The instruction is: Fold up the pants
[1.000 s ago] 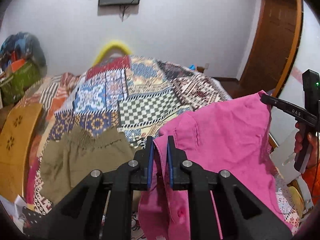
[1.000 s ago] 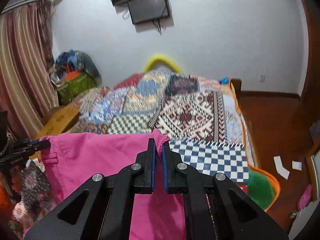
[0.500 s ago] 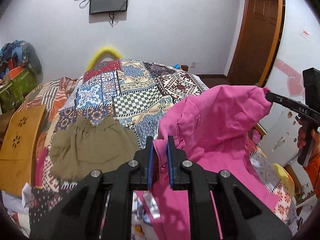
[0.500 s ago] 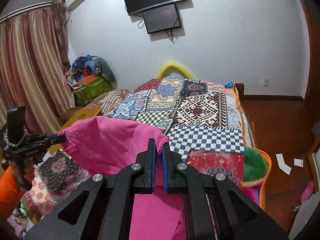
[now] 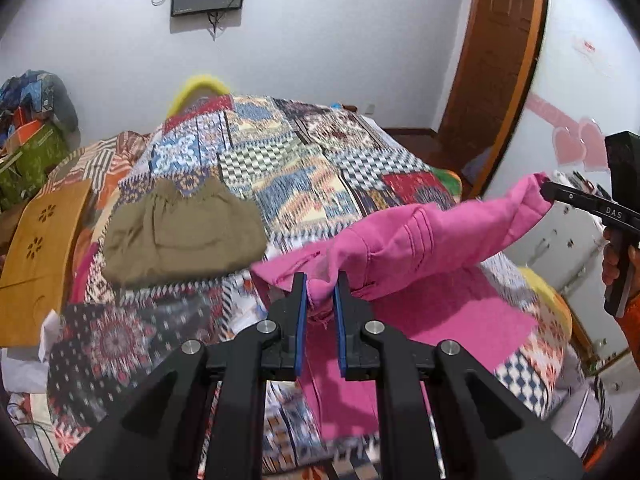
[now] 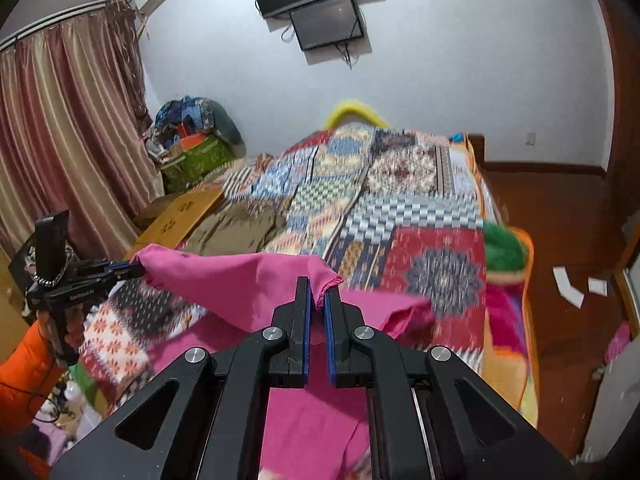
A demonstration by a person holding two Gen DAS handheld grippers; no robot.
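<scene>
Pink pants [image 5: 420,240] hang stretched in the air between my two grippers, above the near end of a bed with a patchwork quilt [image 5: 304,176]. In the left wrist view my left gripper [image 5: 320,294] is shut on one corner of the waist end, and the right gripper [image 5: 546,192] pinches the far corner at the right edge. In the right wrist view my right gripper [image 6: 317,298] is shut on a hem of the pink pants [image 6: 240,280], with the left gripper [image 6: 134,268] at the left, held by a hand in an orange sleeve. The lower cloth trails onto the quilt [image 6: 400,208].
A folded olive garment [image 5: 180,232] lies on the quilt's left side beside a wooden board [image 5: 40,248]. Green boxes and bundles [image 6: 192,152] are piled by the curtains [image 6: 60,140]. A wooden door [image 5: 492,60] and bare floor [image 6: 560,240] lie to the right.
Both grippers have drawn back from the bed with the pink pants, which have lifted off the quilt and stretched out. The olive garment and more of the quilt now show beyond them.
</scene>
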